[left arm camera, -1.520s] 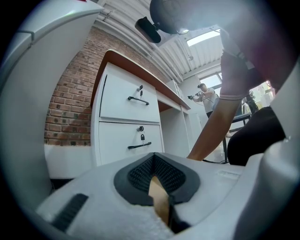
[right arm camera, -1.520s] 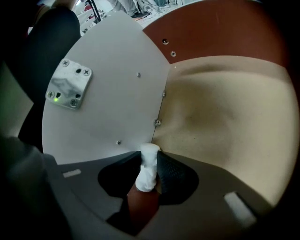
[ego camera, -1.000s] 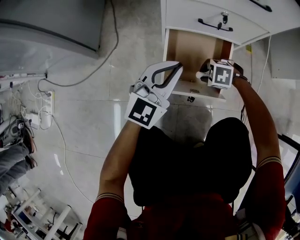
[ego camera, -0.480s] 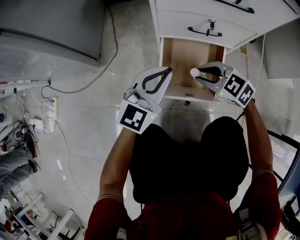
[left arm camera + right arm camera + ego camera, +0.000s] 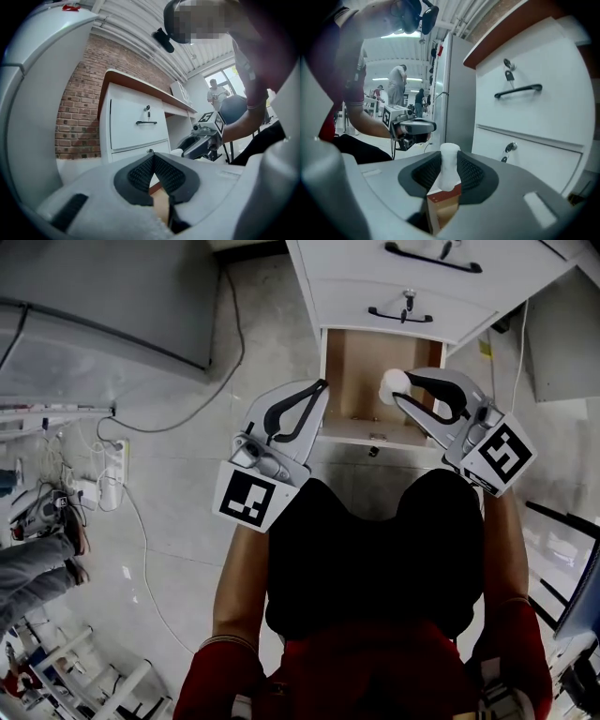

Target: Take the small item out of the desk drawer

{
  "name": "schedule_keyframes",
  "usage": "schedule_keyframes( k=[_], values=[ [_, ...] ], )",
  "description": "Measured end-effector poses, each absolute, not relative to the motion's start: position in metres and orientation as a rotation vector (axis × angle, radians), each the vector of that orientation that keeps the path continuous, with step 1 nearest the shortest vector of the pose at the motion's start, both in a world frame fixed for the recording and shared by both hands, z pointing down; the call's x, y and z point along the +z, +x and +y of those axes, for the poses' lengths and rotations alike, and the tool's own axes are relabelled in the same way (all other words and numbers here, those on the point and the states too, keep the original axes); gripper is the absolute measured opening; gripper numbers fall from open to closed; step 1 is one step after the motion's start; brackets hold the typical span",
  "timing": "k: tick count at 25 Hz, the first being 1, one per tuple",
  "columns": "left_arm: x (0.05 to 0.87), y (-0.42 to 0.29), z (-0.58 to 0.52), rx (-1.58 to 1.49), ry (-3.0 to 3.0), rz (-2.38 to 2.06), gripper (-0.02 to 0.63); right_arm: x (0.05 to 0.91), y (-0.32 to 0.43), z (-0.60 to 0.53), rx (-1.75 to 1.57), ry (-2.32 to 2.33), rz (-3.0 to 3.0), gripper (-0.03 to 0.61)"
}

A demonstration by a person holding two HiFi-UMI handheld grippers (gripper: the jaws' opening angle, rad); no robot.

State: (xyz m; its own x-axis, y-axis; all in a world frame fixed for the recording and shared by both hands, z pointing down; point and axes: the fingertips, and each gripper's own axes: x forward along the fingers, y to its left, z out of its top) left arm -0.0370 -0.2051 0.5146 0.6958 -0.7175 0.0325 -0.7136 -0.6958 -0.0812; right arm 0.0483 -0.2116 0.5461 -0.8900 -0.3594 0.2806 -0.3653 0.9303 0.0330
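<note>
The bottom desk drawer stands pulled out, its wooden inside bare. My right gripper hovers above the drawer's right front, shut on a small white item. In the right gripper view the item stands upright between the pads, pinched by the right gripper, with the drawer's wood below. My left gripper hangs over the drawer's left front corner, shut with nothing in it. The left gripper view shows the left gripper with its pads touching at the tips, and the right gripper across from it.
Two shut white drawers with black handles sit above the open one. A grey appliance stands at the left. Cables and a power strip lie on the tiled floor. The person's dark-clothed knees are just in front of the drawer.
The right gripper has turned and come back out of the drawer with the white item. Both grippers have drawn back toward the person, the left one slightly lower.
</note>
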Motion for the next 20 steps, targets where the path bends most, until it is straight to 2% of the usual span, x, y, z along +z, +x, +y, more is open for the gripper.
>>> schedule_keyframes(
  k=[11, 20],
  values=[
    [0.475, -0.024, -0.168, -0.048, -2.805, 1.179, 0.000, 0.479, 0.080, -0.169, -0.017, 0.736, -2.996, 0.121],
    [0.479, -0.020, -0.169, -0.074, -2.816, 1.189, 0.000, 0.477, 0.088, -0.166, 0.009, 0.810, -3.008, 0.121]
  ],
)
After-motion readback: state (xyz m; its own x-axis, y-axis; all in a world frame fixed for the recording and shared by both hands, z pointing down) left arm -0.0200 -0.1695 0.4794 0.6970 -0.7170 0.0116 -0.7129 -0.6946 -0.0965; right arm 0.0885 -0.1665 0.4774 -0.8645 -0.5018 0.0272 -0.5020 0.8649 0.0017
